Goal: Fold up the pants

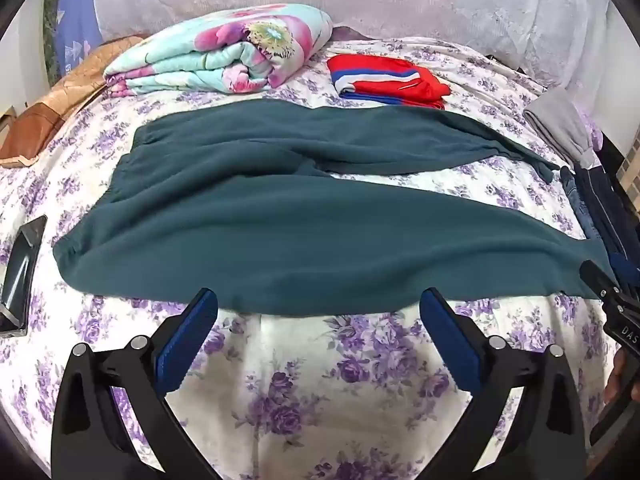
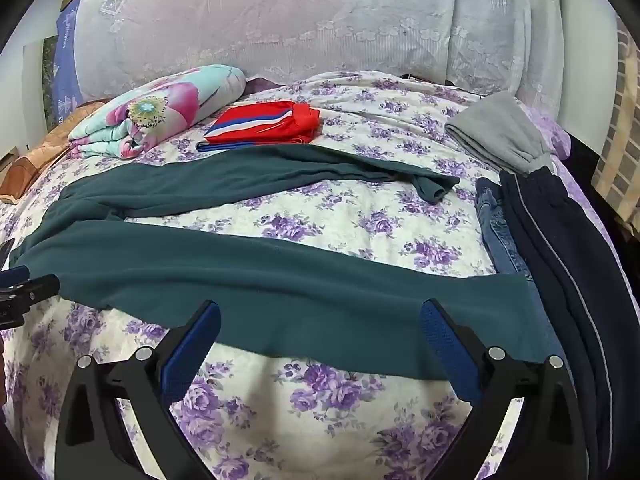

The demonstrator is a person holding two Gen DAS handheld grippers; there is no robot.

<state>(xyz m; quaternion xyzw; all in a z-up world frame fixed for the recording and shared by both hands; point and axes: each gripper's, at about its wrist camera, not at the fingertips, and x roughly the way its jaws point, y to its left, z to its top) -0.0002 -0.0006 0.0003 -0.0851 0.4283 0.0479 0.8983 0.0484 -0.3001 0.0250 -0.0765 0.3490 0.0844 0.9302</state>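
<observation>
Dark teal pants [image 1: 256,224] lie spread flat on the bed, waistband at the left and both legs running right, slightly apart. They also show in the right wrist view [image 2: 280,280]. My left gripper [image 1: 318,304] is open and empty, just short of the near edge of the pants below the hip. My right gripper [image 2: 320,316] is open and empty at the near edge of the near leg; its body shows at the right of the left wrist view [image 1: 612,300].
The bed has a purple floral sheet [image 1: 304,392]. A folded floral quilt [image 1: 224,52], folded red striped garment [image 1: 388,80], grey garment [image 2: 496,136], jeans [image 2: 496,224] and navy pants [image 2: 568,248] lie around. A black tray [image 1: 22,272] sits left.
</observation>
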